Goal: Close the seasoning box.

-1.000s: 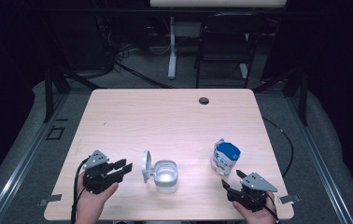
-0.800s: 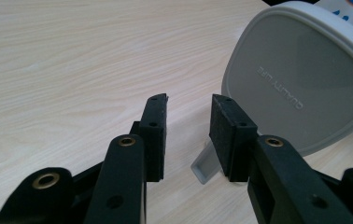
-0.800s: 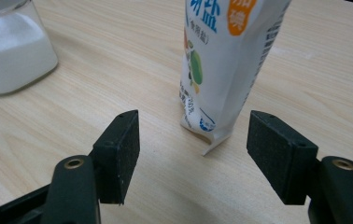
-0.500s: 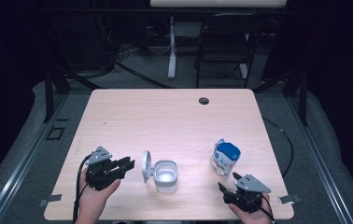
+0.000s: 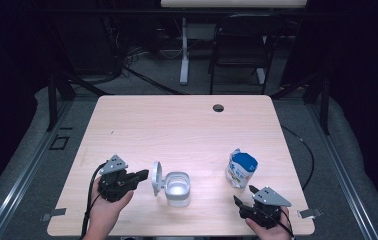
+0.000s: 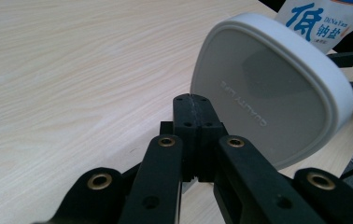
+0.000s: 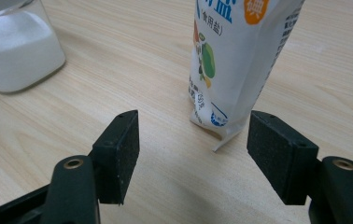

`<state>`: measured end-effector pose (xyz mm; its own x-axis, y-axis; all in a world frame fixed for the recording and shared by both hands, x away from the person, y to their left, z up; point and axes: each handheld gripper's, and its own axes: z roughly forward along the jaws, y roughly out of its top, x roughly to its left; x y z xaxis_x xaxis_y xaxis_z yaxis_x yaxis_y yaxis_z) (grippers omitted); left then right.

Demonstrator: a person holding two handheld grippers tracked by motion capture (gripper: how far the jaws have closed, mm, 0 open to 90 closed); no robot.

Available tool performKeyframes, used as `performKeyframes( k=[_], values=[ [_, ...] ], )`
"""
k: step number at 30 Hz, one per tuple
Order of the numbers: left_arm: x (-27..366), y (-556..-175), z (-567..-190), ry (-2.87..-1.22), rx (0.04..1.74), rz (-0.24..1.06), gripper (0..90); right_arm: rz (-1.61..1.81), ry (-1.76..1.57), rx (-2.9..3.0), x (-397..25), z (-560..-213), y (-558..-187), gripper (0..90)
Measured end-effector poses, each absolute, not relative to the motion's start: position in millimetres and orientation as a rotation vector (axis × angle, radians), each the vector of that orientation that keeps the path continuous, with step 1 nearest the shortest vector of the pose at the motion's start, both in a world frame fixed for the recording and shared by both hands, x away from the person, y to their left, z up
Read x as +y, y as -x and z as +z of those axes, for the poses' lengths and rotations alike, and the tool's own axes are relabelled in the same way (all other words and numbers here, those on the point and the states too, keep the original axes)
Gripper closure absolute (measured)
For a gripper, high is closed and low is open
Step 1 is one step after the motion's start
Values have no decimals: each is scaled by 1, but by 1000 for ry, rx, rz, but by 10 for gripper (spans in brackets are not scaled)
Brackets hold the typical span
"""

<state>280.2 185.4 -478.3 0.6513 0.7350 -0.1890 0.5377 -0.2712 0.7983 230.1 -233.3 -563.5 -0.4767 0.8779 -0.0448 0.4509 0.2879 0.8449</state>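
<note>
Ahead of my right claw (image 7: 193, 149), jaws spread wide, the upright white-and-blue printed salt bag (image 7: 240, 60) stood just beyond the gap, with bare pale wooden tabletop (image 7: 132, 56) between us. Off to that claw's left, the clear jar of white grains (image 7: 13, 46) stood apart from the bag, leaving an open lane between them. My left claw (image 6: 193, 105), jaws pressed together, had the jar's raised grey-white rounded lid (image 6: 272, 88) close in front on its right; to its left the tabletop lay open.

A pale wood table (image 5: 177, 125) with a grommet hole (image 5: 218, 107) at 12 o'clock; grey floor (image 5: 152, 75), dark chair (image 5: 237, 55) beyond at 1 o'clock.
</note>
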Motion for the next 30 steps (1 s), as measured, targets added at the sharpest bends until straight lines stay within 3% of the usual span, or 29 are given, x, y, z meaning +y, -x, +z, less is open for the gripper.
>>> performKeyframes(
  k=[30],
  values=[
    [144,-272,-469,-1983,848,207,900,1089,-1200,2057,-234,-570,-230,342]
  ],
)
